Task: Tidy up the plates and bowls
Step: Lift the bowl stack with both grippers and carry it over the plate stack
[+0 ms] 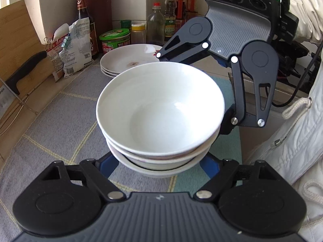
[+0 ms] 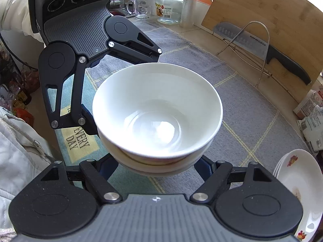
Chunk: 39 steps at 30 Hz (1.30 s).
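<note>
Item: bowls (image 1: 160,109), three white ones nested, set on a grey checked mat (image 1: 60,125) on the counter, between two facing grippers. Left gripper (image 1: 159,167): fingers spread wide to either side of the bowls' base; whether the pads touch is hidden under the rims, so a grasp cannot be told. Right gripper (image 2: 157,167): likewise spread about the base from the opposite side, contact hidden. Risk, as judged: the top bowl is seated slightly askew in the one beneath; if the bowls are lifted by the lowest alone, or pressed unevenly from the two sides, the upper ones may be tipped or slid off, and glazed surfaces are likely to slip against the pads. Surroundings: plates (image 1: 129,60), stacked, just beyond the bowls, near enough to be struck if the bowls are pushed that way; bottles (image 1: 171,14) and a green tub (image 1: 115,40) behind them; a knife (image 2: 262,48) on a wire rack (image 2: 252,46) against a cutting board (image 2: 262,14), well apart; a glass jar (image 2: 169,6) and mug (image 2: 140,7) at the far edge.
</note>
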{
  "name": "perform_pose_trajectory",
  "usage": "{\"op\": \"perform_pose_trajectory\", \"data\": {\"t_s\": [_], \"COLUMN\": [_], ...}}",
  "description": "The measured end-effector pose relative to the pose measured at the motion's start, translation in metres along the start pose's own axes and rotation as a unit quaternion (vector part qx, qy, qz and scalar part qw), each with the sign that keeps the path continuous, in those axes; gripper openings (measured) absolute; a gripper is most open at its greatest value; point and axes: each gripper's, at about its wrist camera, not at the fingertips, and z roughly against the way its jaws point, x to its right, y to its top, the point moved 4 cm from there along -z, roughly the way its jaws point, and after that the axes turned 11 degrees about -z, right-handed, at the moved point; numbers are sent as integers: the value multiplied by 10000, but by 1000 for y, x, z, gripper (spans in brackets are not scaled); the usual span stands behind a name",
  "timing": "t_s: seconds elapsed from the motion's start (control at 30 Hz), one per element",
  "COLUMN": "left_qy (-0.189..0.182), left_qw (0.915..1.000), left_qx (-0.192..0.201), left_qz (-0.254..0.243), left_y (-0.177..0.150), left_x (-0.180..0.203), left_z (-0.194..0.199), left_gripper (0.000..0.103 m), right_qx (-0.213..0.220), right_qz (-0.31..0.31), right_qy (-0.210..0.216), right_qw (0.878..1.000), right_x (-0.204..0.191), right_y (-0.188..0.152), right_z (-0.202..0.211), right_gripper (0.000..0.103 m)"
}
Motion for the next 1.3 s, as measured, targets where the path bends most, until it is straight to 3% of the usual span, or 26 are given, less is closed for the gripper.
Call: {"op": "perform_pose_trajectory", "data": {"t_s": [0.37,0.7,1.3], "left_qy": [216,302,169], "left_qw": [9996,9983,9988], "left_qx": [167,257,80], "left_qz": [-116,-425,-456], "left_y": [73,128,151], "left_x": [0,-27,-69], "left_z": [-51,-97,-172], "left_gripper": [86,86,86], "right_qx": [110,254,127], "right_qz": [172,155,-181], "right_qy": [-113,-457,-533], "right_qw": [9997,9985,9983], "right_x": [69,136,222], "right_y": [-25,-38,-55], "right_z": [50,76,57], "right_gripper": [85,85,85]}}
